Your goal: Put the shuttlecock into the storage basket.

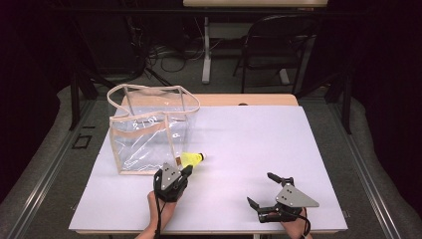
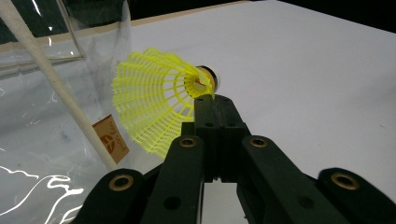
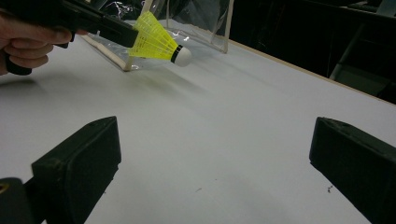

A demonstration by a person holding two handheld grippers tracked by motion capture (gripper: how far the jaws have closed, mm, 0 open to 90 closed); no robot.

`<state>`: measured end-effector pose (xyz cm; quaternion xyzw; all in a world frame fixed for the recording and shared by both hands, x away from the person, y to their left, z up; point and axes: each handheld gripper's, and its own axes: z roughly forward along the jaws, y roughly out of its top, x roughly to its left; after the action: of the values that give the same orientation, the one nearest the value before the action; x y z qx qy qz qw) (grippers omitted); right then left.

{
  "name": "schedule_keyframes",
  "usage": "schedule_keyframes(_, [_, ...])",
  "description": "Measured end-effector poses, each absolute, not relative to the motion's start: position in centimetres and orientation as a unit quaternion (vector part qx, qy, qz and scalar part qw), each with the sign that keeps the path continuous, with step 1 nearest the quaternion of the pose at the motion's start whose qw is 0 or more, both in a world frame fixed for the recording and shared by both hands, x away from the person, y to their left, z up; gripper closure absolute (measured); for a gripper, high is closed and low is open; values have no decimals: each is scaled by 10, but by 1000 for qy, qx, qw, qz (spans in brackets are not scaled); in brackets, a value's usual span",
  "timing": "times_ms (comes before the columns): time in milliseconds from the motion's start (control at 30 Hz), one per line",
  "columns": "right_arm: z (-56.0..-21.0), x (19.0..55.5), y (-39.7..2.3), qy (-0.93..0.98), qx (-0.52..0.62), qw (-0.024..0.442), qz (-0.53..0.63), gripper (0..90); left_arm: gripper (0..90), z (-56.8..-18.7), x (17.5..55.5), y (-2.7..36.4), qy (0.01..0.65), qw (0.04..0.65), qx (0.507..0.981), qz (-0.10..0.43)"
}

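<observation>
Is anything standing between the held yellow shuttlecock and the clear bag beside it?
Nothing visible. The left gripper holds the shuttlecock right beside the clear bag, whose near wall faces it; its open top lies higher up.

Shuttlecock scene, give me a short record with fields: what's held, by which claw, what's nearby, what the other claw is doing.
held thing: yellow shuttlecock, lifted off the table, cork end pointing away from the bag
holder: left claw, shut on the shuttlecock's mesh skirt
nearby: clear plastic bag with beige trim, upright, top open, just beside the shuttlecock
other claw: right claw, open, nothing between its jaws, near the table's front edge
surface: white table
</observation>
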<state>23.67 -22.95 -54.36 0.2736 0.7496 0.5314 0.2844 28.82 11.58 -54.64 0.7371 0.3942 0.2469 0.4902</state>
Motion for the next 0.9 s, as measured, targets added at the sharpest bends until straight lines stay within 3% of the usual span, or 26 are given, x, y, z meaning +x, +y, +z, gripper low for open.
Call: schedule_keyframes(900, [-544, 237, -229, 750, 274, 285, 531, 17, 900, -530, 289, 122, 373, 499, 738, 259])
